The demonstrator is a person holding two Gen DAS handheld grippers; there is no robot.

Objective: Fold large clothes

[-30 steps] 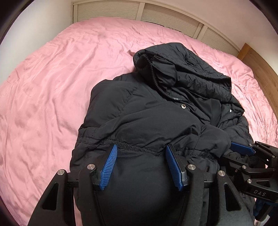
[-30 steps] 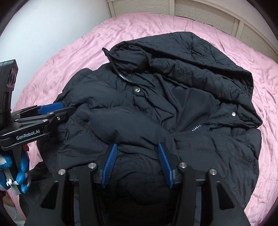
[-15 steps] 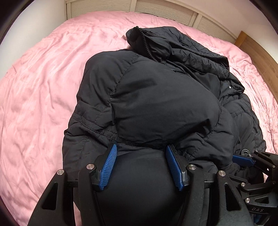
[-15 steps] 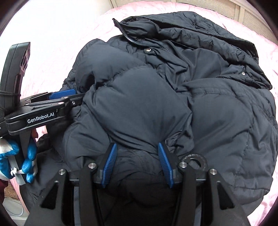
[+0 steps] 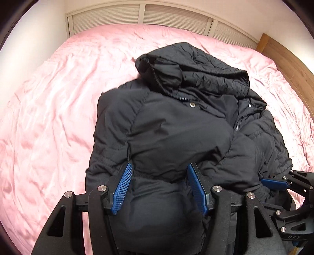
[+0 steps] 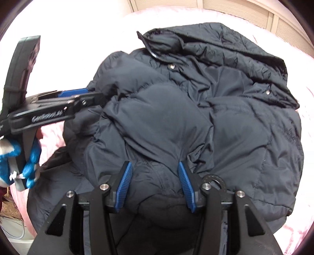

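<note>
A black puffer jacket (image 5: pixel 176 125) with a hood lies on the pink bed, its lower part folded up over the chest. It fills the right wrist view (image 6: pixel 196 117). My left gripper (image 5: pixel 159 172) holds a thick bunch of the jacket's hem between its blue pads. My right gripper (image 6: pixel 155 168) holds another bunch of the hem between its pads. The right gripper shows at the lower right of the left wrist view (image 5: pixel 274 183). The left gripper shows at the left of the right wrist view (image 6: pixel 78 96), held by a blue-gloved hand (image 6: pixel 21 162).
The pink sheet (image 5: pixel 55 109) covers the whole bed. A slatted white panel (image 5: pixel 157 17) runs behind the bed. A wooden bed frame (image 5: pixel 290 64) stands at the right. The bed's near edge and some floor show at lower left (image 6: pixel 11 225).
Both grippers carried the hem forward over the jacket's chest, then drew back a little. The folded part now lies lower and the hood and collar show again.
</note>
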